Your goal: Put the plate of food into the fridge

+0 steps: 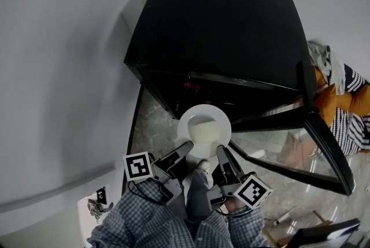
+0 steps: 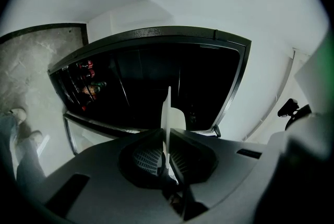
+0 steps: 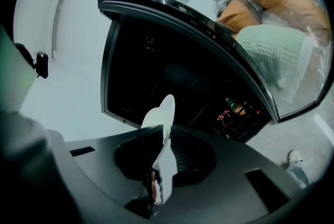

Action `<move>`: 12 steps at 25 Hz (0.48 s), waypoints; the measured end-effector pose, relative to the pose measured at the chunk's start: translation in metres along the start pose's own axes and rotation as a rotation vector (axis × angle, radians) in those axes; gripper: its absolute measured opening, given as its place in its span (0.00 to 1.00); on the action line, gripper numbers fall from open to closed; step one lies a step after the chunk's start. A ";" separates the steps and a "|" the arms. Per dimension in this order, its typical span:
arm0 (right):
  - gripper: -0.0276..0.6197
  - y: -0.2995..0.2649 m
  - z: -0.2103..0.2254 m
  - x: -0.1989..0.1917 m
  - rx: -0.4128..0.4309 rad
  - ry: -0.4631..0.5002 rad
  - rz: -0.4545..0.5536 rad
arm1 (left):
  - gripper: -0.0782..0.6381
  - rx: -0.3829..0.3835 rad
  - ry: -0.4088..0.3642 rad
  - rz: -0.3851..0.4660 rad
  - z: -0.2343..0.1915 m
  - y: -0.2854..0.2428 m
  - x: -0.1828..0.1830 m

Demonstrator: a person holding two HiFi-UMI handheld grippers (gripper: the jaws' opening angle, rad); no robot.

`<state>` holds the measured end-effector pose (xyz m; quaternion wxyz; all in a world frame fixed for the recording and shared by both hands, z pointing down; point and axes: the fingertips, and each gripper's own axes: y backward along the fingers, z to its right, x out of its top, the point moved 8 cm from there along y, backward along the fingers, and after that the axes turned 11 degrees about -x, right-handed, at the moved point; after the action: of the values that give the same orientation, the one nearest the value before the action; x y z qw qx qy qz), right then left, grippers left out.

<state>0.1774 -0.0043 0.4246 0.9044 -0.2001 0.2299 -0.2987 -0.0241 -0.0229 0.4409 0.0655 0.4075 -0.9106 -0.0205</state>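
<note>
A white plate (image 1: 203, 125) hangs level in front of the open black fridge (image 1: 219, 27), just outside its dark interior (image 1: 196, 91). My left gripper (image 1: 188, 149) is shut on the plate's near-left rim. My right gripper (image 1: 220, 152) is shut on the near-right rim. The plate (image 2: 167, 110) shows edge-on between the jaws of the left gripper (image 2: 167, 151) in the left gripper view. In the right gripper view the plate (image 3: 162, 113) is likewise pinched by the right gripper (image 3: 166, 145). Whatever food is on the plate is too pale to make out.
The fridge's glass door (image 1: 300, 143) stands open to the right. Bottles and cans (image 1: 191, 86) sit on a shelf inside. Orange and striped cushions (image 1: 341, 96) lie at the right. A white wall (image 1: 58, 67) is on the left, and marbled floor (image 1: 153, 125) lies below.
</note>
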 end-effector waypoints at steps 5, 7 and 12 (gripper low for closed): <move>0.12 -0.014 0.010 0.001 0.004 0.015 -0.026 | 0.15 0.011 0.019 0.041 -0.018 0.003 0.001; 0.12 -0.021 0.011 -0.001 0.006 0.016 -0.029 | 0.15 0.018 0.021 0.052 -0.024 0.005 0.005; 0.12 -0.040 0.018 -0.005 0.013 0.030 -0.049 | 0.15 0.016 0.004 0.077 -0.036 0.008 0.016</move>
<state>0.1657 -0.0263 0.4605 0.8946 -0.1955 0.2365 -0.3250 -0.0350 -0.0289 0.4787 0.0647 0.3728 -0.9256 -0.0099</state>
